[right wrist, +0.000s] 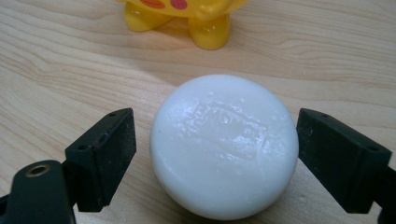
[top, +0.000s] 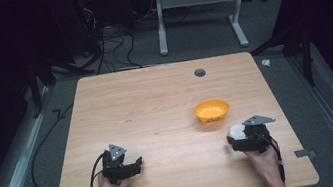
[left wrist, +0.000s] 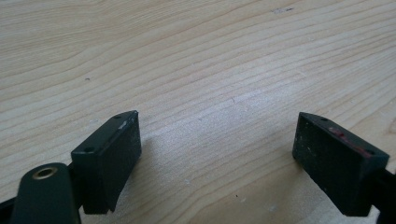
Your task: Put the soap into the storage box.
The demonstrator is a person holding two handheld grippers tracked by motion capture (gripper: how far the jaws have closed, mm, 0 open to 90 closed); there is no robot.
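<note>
**Soap bar sitting between my right jaws, not gripped yet**

I'm working at the wood table (top: 156, 105). The yellow bowl (top: 211, 110) is sitting right of centre w/ little feet. Just in front of it, the white soap bar (right wrist: 224, 144) is lying flat between my right gripper (right wrist: 215, 156) jaws, both spread, prob not touching. It's looking hard, smooth, slippery imo, so I'm aiming for the rounded sides at mid-height. Left gripper (left wrist: 217, 158) is hanging released, nothing in it.
</note>
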